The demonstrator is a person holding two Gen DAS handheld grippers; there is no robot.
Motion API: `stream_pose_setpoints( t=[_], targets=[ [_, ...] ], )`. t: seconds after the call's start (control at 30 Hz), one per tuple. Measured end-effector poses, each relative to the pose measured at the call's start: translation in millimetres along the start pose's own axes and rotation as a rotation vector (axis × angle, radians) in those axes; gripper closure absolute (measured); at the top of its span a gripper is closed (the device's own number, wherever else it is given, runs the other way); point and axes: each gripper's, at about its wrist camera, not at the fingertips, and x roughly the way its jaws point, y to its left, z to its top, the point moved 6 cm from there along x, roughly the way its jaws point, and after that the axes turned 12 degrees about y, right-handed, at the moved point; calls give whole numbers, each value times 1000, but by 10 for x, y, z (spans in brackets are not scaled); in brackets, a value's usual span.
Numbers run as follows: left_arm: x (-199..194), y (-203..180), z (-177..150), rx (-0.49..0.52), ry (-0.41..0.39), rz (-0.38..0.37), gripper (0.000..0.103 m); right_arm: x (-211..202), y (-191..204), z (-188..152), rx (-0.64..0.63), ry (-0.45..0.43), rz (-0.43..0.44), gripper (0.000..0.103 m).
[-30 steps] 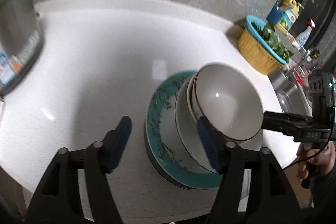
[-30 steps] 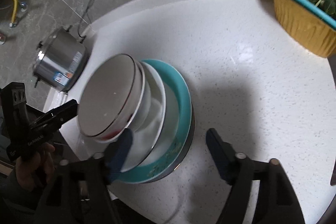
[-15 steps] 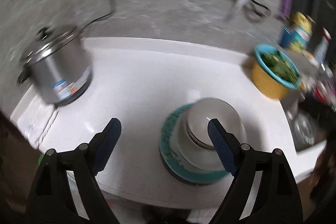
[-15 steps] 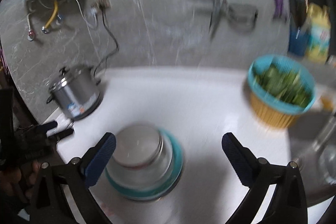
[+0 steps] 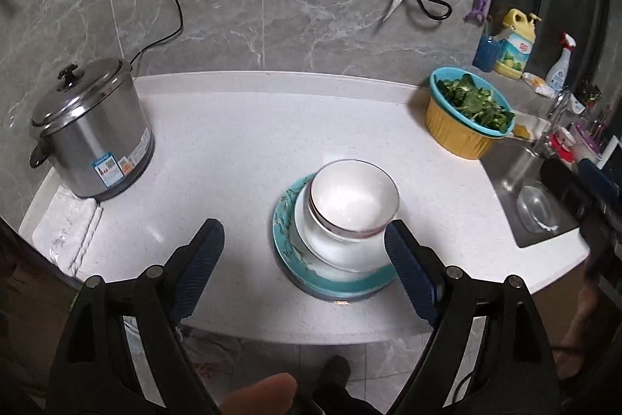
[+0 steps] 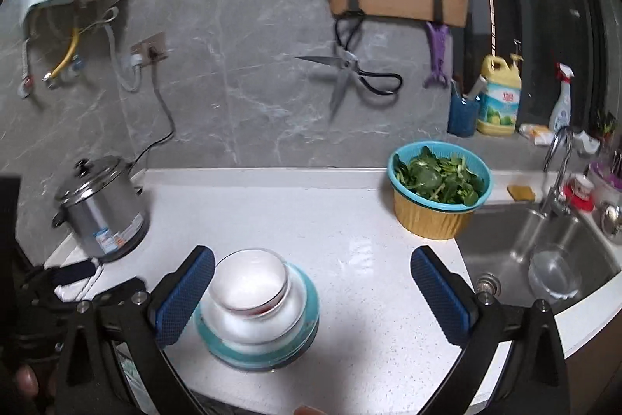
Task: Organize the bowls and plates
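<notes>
White kitchen counter (image 5: 241, 142), grey stone wall. Left gripper (image 5: 301, 267) and right gripper (image 6: 311, 292) hang clear, jaws just opened wide, nothing between them. Near the front edge: one stack (image 5: 338, 232), one bowl (image 5: 353, 197) atop roughly three plates. Glazed, heavy, brittle, probably slippery; grip rims. Beyond: one pot (image 5: 91, 131), one basket (image 5: 464, 121).

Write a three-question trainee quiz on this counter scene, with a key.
1. True or false: the white bowl sits on top of the stack on the teal plate.
2. What fills the blue-rimmed basket?
3. Are the left tongs and right tongs: A) both open and empty, B) both gripping the bowl, C) one gripping the plate?

Key: 1 true; 2 leafy greens; 3 A.
</notes>
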Motion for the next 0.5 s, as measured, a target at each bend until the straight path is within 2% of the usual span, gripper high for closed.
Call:
stream_pose_setpoints(
  t=[0.1, 0.17, 0.3, 0.5],
  targets=[
    [-112, 17, -105, -7, 13, 9, 19, -52, 147, -101, 8, 57, 75, 0],
    [-156, 29, -182, -15, 27, 23, 19, -76, 162, -176, 32, 88, 95, 0],
    [-274, 92, -308, -64, 27, 34, 14, -151, 192, -305, 12, 114, 32, 0],
    [-417, 80, -443, -125, 17, 100, 13, -240, 201, -321, 1, 128, 43, 0]
  ],
)
